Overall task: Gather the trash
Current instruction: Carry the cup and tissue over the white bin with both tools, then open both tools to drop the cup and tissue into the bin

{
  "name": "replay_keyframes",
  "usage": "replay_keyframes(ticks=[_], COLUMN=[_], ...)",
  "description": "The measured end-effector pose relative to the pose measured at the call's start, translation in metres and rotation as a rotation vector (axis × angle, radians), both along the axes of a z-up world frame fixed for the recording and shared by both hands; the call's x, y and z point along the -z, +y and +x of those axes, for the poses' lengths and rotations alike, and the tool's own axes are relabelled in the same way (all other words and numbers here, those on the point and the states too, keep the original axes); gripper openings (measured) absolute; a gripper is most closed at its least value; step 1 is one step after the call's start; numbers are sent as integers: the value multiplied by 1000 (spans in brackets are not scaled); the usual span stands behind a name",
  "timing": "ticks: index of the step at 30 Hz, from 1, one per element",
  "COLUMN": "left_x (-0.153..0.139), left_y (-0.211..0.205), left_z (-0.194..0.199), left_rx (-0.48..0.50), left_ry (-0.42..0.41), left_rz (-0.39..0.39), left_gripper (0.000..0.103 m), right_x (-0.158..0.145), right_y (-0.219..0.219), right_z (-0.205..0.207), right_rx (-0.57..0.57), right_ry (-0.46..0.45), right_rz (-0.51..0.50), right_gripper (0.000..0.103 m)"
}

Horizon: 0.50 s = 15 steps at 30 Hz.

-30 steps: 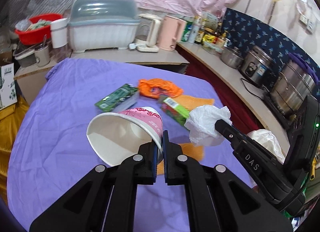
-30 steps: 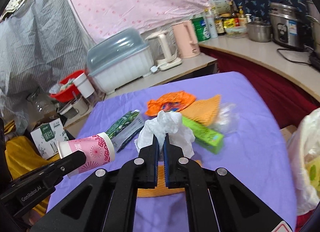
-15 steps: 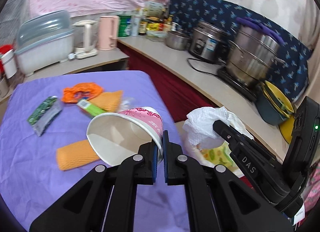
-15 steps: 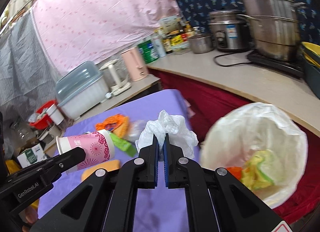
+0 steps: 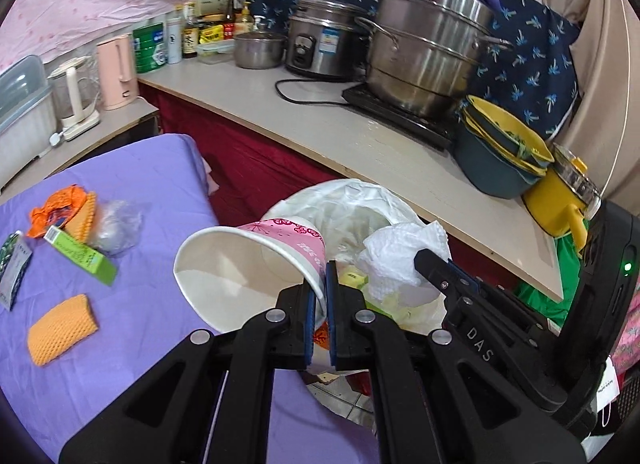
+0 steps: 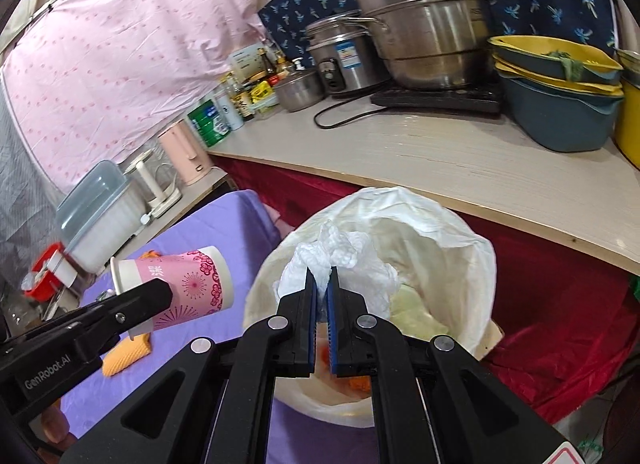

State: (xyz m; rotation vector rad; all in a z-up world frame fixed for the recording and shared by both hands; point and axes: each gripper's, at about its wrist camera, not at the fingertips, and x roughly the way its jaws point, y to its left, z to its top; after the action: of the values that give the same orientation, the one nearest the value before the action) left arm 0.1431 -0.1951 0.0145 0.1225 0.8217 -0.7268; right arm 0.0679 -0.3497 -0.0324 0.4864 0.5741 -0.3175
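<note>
I see a tabletop [image 5: 152, 183] under a purple cloth, and beside it a pale counter [image 5: 360, 143] carrying a tall steel steamer pot [image 5: 428, 51], a rice cooker [image 5: 324, 39], a pink kettle [image 5: 116, 71] and stacked blue and yellow basins [image 5: 500, 159]; a pink sheet [image 6: 100, 63] hangs behind. On the cloth lie an orange sponge [image 5: 62, 328], a green box [image 5: 80, 256], an orange wrapper [image 5: 52, 211] and a clear plastic wad [image 5: 116, 219]. Between tabletop and counter stands a bin lined with a white bag [image 6: 460, 232], scraps already inside. My left gripper [image 5: 318, 300] is pinched narrow on the rim of a pink paper cup [image 5: 248, 264], which lies on its side, mouth toward the camera, held in the air at the tabletop's edge just beside the bin. My right gripper [image 6: 322, 284] is clamped on a crumpled white tissue [image 6: 336, 260], which hangs directly over the bin's open mouth.
</note>
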Motion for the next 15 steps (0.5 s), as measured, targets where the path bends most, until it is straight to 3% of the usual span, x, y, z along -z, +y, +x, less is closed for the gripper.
replay_keyframes(ticks=[10,13,15], left_x=[25,32,33], left_y=[-26,-26,-23], left_z=[13,16,17], left_rx=[11,-7,-18], left_ry=[46,45,42], left_rz=[31,48,47], left_gripper=[10,19,30], right_x=[14,15,15], right_y=[-25,-27,-27], right_z=[-5,-2,-1], right_rx=[48,51,49], right_ry=[12,14,14], right_rz=[19,23,22], right_gripper=[5,5,5])
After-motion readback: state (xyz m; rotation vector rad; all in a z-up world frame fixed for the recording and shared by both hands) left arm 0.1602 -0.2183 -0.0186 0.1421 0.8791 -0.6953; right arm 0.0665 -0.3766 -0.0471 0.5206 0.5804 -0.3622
